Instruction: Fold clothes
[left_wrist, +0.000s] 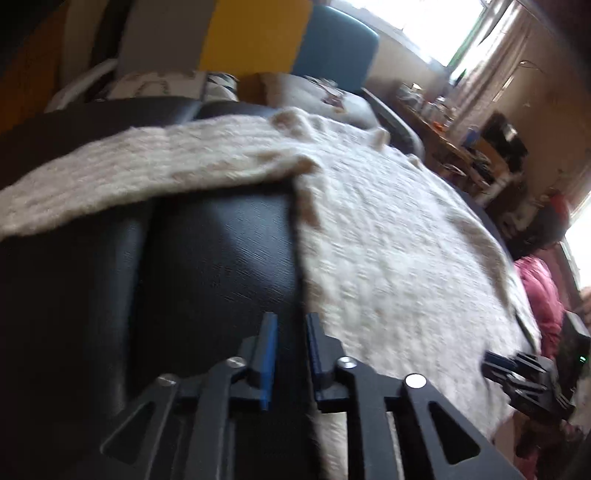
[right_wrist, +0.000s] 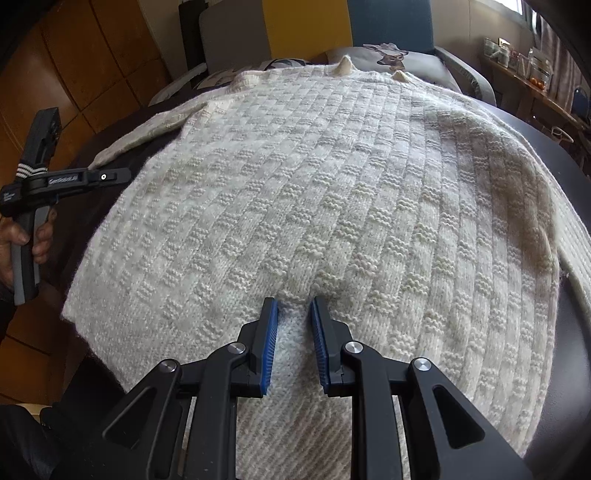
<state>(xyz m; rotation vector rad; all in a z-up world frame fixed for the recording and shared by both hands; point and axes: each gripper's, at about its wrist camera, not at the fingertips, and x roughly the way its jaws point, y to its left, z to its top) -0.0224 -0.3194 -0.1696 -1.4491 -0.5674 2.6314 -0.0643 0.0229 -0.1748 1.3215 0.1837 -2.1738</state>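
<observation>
Right wrist view: sweater (right_wrist: 314, 192) lay flat on dark couch (right_wrist: 576, 332), long axis running near to far. Right hand-held gripper (right_wrist: 293, 306) pinched near hem. Left hand-held gripper (left_wrist: 290, 321) spread slightly, empty, beside sweater's left edge, sleeve (left_wrist: 147, 170) farther off.

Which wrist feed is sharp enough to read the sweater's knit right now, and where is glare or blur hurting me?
Right wrist view: sharp, evenly lit, the sweater shows its basket-weave clearly, though fisheye bulges it. Left wrist view: motion-smeared, knit texture mushy, the window blown out white, the black cushion carrying a bluish sheen.
</observation>
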